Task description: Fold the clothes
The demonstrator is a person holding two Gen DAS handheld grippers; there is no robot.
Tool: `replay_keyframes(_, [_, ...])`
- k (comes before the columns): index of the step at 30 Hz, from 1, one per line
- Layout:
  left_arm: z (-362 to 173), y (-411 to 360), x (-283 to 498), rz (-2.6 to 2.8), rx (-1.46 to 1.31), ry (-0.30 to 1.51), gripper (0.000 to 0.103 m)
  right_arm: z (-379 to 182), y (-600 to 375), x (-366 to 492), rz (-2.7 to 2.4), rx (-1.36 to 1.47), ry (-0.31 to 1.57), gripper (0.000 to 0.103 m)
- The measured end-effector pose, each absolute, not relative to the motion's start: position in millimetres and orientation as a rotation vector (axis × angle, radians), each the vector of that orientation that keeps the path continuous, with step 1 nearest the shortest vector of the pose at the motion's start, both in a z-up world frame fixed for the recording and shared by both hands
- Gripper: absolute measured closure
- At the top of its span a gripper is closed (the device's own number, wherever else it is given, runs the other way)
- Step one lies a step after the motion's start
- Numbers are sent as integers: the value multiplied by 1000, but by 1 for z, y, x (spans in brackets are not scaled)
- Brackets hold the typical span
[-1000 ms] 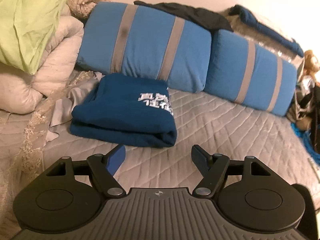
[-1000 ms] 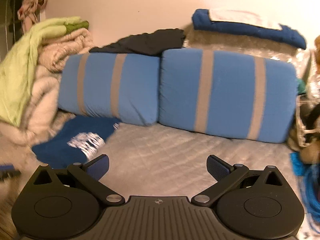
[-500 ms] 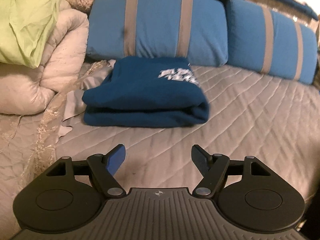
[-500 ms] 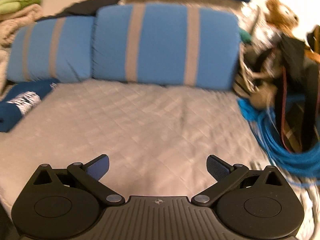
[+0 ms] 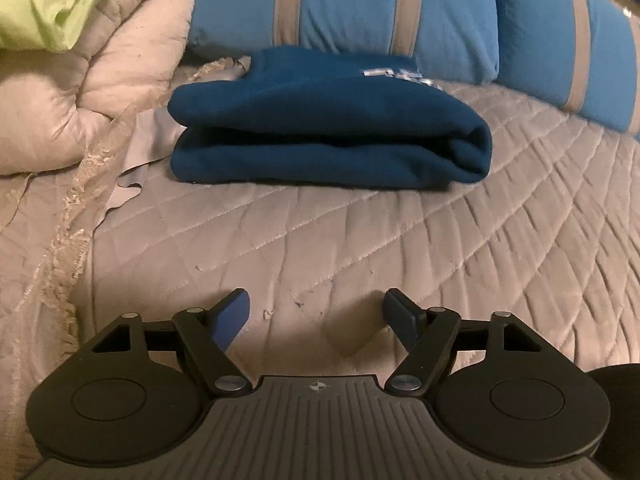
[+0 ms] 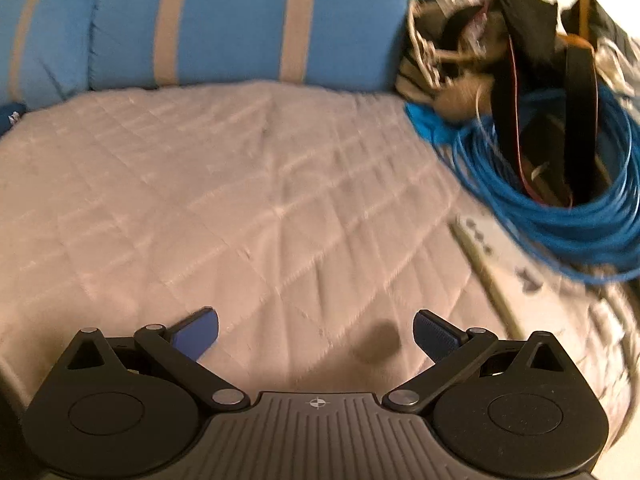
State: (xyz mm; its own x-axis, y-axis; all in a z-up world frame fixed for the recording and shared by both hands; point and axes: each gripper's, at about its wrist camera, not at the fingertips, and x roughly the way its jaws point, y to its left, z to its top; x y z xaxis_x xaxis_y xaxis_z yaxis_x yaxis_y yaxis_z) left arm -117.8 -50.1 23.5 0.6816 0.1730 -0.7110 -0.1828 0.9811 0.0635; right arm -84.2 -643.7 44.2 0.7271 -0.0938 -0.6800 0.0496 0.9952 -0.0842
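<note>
A folded dark blue garment (image 5: pixel 328 128) with white print lies on the grey quilted bed (image 5: pixel 360 240), in front of the blue pillows. My left gripper (image 5: pixel 318 314) is open and empty, low over the quilt, a short way in front of the garment. My right gripper (image 6: pixel 316 330) is open and empty over bare quilt (image 6: pixel 240 200), far to the right of the garment, of which only a sliver (image 6: pixel 8 118) shows at the left edge.
Two blue pillows with grey stripes (image 5: pixel 380 12) line the back. A cream duvet (image 5: pixel 88 92) and a green blanket (image 5: pixel 52 0) pile up at the left. A coil of blue cable (image 6: pixel 560 200), dark straps (image 6: pixel 540 80) and a white strip (image 6: pixel 500 280) lie at the right.
Both grippers have dropped lower toward the bed. The left one came closer to the folded garment. The right one swung rightward, toward the cable pile. Both stayed open.
</note>
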Motion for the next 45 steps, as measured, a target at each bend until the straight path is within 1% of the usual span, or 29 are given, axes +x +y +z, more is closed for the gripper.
replay_keyframes(1, [22, -48, -118, 204, -23, 793, 19, 41, -647, -85, -81, -30, 741, 0])
replay_keyframes(3, [18, -42, -118, 201, -51, 783, 13, 37, -652, -86, -86, 28, 725, 0])
replay_keyframes(5, [14, -38, -116, 196, -58, 774, 0, 35, -652, -85, -86, 29, 709, 0])
replay_keyframes(17, [9, -34, -94, 196, -40, 732, 0, 31, -648, -58, -115, 36, 663, 0])
replay_keyframes(22, [7, -35, -78, 197, -11, 708, 0, 32, -647, -44, -119, 37, 661, 0])
replay_keyframes(34, [7, -34, -28, 170, 6, 719, 0, 38, -656, -8, -63, 52, 678, 0])
replay_keyframes(39, [0, -36, -15, 171, 19, 674, 0, 33, -663, 5, -29, 72, 638, 0])
replay_keyframes(45, [-5, -37, -24, 176, 30, 612, 0, 23, -662, -9, -39, 73, 536, 0])
